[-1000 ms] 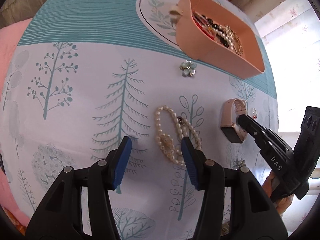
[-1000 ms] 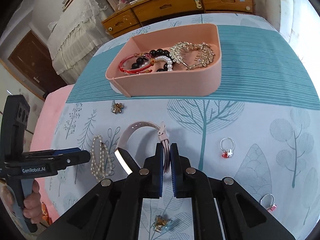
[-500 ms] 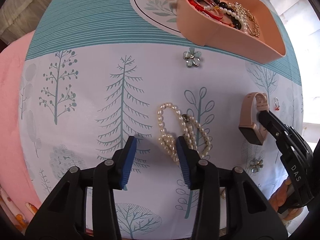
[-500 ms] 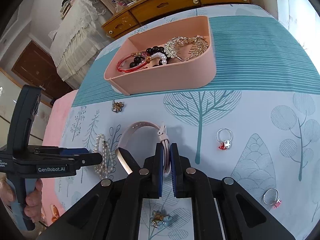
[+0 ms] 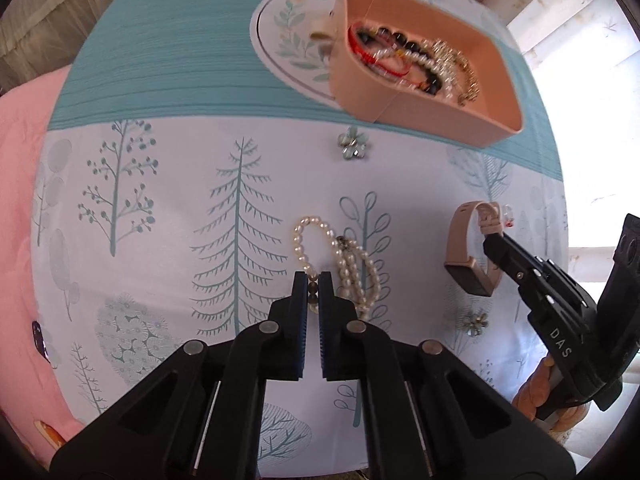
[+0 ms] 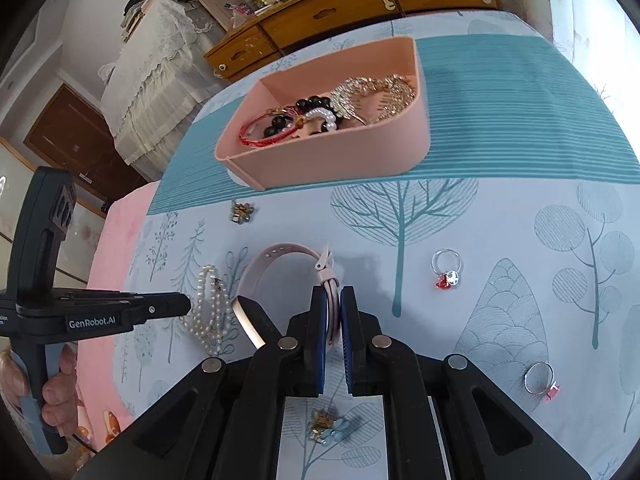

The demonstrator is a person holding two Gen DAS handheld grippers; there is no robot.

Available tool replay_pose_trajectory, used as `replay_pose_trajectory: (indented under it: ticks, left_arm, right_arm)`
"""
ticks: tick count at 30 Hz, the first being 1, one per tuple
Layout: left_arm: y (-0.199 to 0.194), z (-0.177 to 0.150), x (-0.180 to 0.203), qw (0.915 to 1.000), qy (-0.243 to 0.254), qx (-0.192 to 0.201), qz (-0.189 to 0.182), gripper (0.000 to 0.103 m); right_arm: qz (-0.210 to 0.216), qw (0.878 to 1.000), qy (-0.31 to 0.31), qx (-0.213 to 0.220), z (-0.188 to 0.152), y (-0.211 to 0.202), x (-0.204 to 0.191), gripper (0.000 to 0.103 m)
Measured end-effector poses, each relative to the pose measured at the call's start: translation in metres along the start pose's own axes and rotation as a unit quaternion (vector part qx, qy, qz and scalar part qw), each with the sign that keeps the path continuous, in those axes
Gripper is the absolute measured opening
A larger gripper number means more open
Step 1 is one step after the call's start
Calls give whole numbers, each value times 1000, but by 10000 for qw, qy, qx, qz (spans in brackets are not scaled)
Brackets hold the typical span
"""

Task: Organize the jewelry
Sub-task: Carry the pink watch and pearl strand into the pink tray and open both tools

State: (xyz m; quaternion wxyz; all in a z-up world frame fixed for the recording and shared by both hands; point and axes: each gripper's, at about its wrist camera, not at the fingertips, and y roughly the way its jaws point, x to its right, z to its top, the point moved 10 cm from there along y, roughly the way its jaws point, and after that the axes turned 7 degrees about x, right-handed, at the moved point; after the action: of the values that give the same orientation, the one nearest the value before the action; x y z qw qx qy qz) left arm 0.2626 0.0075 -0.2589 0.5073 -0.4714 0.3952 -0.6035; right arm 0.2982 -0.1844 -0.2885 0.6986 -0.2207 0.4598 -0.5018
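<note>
Both grasps were made and the carry to the pink tray [image 6: 332, 160] was the step in hand. Nearest, the left gripper [image 5: 313, 286], pointing steeply down, had just been closing; its fingers [image 5: 299, 300] were pinched on one loop of the pearl necklace [image 5: 340, 256], most of which lay on the table [image 5: 180, 240], short of the tray. The right gripper [image 6: 331, 312], angled less steeply, had its fingers [image 6: 318, 320] clamped on the strap of the pink watch [image 6: 288, 254], also short of the tray. Likely next: lifting each clear of the cloth and releasing over the tray, already holding bracelets, without snagging the trailing pearls.
</note>
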Motion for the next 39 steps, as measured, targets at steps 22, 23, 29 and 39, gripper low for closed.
replay_pose_trajectory:
  ticks: [22, 23, 29, 39]
  left_arm:
    - [-198, 153, 61, 9749, 395, 2184, -163, 3]
    - [-200, 159, 63, 9742, 382, 2214, -187, 3]
    - [-196, 188, 75, 9737, 358, 2235, -274, 3]
    - [-119, 199, 87, 9816, 494, 1822, -275, 3]
  right_arm:
    - [-373, 9837, -651, 1633, 148, -111, -56, 7]
    - [-403, 9834, -636, 1651, 154, -113, -55, 7]
    - [-569, 9852, -477, 1543, 174, -104, -40, 7]
    - [-737, 9904, -256, 1137, 157, -44, -5, 7]
